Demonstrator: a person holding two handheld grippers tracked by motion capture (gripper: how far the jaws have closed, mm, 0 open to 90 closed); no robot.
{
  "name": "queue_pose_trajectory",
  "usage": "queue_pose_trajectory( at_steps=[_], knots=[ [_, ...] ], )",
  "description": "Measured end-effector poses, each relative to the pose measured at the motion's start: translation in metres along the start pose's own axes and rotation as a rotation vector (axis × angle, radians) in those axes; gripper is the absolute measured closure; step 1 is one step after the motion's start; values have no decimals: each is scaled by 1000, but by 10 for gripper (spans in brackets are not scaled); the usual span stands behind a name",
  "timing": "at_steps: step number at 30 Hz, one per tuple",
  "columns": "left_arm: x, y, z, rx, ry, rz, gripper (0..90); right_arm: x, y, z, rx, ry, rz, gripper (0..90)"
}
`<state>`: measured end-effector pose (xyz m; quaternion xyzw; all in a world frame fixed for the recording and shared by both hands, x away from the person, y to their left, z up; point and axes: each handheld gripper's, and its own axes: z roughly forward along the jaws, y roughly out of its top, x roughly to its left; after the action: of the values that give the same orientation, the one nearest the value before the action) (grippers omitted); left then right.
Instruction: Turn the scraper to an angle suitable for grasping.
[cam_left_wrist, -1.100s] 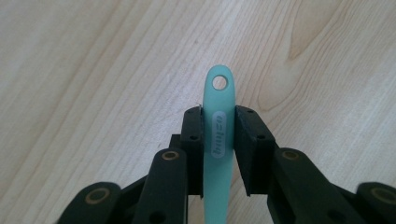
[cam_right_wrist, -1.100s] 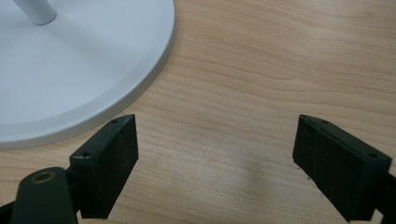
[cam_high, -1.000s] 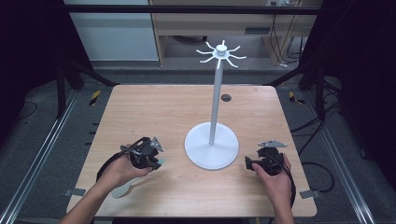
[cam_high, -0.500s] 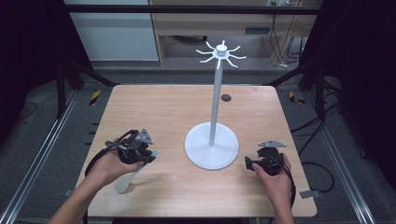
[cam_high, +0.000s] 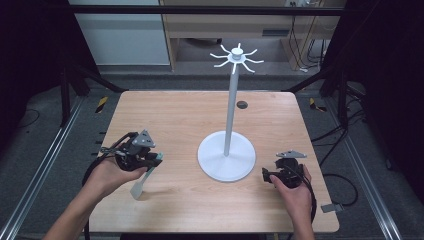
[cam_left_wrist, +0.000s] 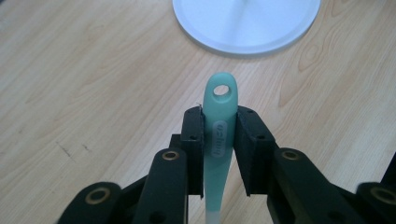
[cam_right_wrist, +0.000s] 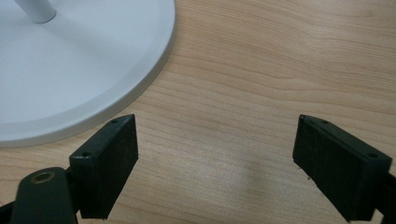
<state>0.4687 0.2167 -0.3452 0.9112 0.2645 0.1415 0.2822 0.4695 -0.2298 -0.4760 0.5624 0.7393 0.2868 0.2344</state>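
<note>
Mint-green holed utensil handle (cam_left_wrist: 218, 135), gripper-clamped

Light wooden table (cam_high: 170, 117); white hook stand's round base (cam_high: 226, 161) resting on it, right of centre.

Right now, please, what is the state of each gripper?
Left gripper: closed on the green utensil, near its hanging hole.
Right gripper: open, holding nothing.

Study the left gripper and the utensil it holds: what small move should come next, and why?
Probably lift the left gripper toward the hooks at the top of the white stand. It is shut on the teal utensil, whose hanging hole at the handle's end sits clear beyond the gripper. The utensil's pale end hangs just above the table, and the right gripper rests open beside the stand's base.
</note>
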Motion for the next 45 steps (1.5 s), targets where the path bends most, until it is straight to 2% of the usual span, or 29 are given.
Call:
queue_pose_trajectory(
  at_steps=[3,4,5,11,13,18,30,45],
  knots=[
    [1,2,-8,-39,16,-14,742,0,0,0,0,0,-1,145],
    [1,4,-14,-67,32,-15,742,0,0,0,1,0,-1,145],
    [1,4,-14,-67,32,-15,742,0,0,0,1,0,-1,145],
    [2,13,-30,-153,81,-28,742,0,0,0,3,0,2,143],
    [2,16,-33,-189,95,-40,742,0,0,0,-1,0,0,142],
    [2,24,-37,-234,122,-43,743,-1,0,-1,-9,2,5,141],
    [-1,40,-42,-279,129,-40,743,-1,0,-1,-9,2,3,141],
    [-5,67,-54,-330,118,-35,743,-1,0,-1,-13,4,7,141]
  ],
)
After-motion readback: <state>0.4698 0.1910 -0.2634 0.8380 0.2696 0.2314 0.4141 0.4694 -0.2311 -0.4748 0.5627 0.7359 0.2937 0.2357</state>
